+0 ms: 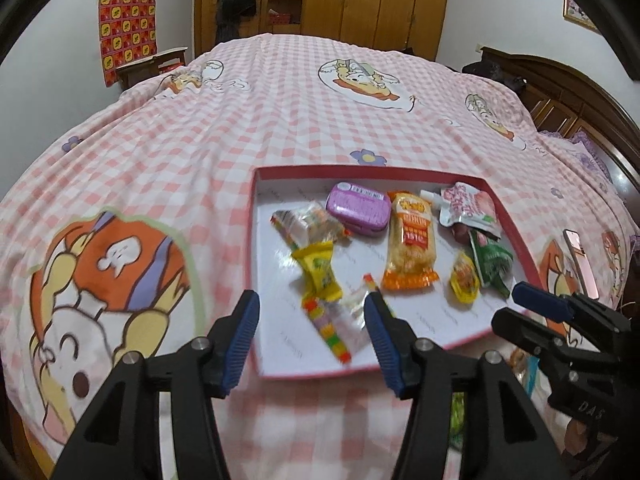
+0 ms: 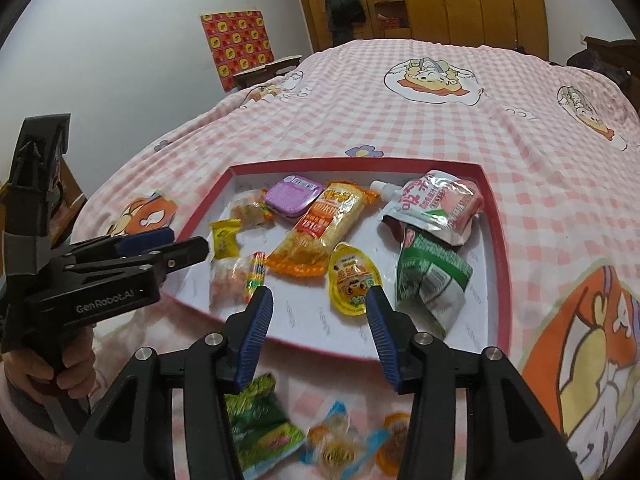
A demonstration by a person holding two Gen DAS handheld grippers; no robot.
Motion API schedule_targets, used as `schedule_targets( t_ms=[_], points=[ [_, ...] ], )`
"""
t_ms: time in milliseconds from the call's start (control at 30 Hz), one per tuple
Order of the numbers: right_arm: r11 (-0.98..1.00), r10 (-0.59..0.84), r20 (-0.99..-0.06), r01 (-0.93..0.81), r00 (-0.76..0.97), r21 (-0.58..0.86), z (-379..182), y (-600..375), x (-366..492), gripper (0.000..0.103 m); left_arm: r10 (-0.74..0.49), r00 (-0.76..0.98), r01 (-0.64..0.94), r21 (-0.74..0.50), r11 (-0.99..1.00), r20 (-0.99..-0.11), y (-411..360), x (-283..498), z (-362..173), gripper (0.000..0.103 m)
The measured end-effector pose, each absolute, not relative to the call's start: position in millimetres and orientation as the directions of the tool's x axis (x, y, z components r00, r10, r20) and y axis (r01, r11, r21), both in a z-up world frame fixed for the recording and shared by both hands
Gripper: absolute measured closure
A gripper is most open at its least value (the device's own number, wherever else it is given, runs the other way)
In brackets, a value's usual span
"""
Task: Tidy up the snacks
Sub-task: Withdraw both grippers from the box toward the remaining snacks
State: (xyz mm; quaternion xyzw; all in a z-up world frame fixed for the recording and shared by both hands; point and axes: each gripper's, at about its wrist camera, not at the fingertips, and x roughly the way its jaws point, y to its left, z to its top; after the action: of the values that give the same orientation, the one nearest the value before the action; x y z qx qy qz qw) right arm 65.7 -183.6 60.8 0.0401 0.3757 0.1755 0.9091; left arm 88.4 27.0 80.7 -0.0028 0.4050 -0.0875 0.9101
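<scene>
A red-rimmed white tray lies on the pink checked bedspread and holds several snacks. Among them are a purple tin, an orange cracker pack, a pink spout pouch, a green packet and a yellow jelly cup. My left gripper stands open over the tray's near left corner. A clear packet with a coloured stripe lies in the tray between its fingers, untouched. My right gripper stands open and empty over the tray's near edge, beside the jelly cup.
Loose snacks lie on the bed in front of the tray: a green packet, a blue-edged clear packet and an orange one. A phone rests right of the tray. A wooden headboard bounds the bed's right side.
</scene>
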Motion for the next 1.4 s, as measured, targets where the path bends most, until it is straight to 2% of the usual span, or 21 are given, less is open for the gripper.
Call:
schedule_targets(
  t_ms=[833, 1400],
  points=[
    [0.938, 0.343, -0.706, -0.271, 0.620, 0.217, 46.9, -198.6, 9.7, 0.053, -0.158, 0.599, 0.130, -0.100, 0.986, -0.785, 57.7, 14.5, 64.1, 0.045],
    [0.922, 0.376, -0.705, -0.321, 0.601, 0.218, 46.7, -177.7, 3.9, 0.053, -0.172, 0.551, 0.188, -0.079, 0.979, -0.817, 62.0, -16.0, 36.0, 0.048]
  ],
)
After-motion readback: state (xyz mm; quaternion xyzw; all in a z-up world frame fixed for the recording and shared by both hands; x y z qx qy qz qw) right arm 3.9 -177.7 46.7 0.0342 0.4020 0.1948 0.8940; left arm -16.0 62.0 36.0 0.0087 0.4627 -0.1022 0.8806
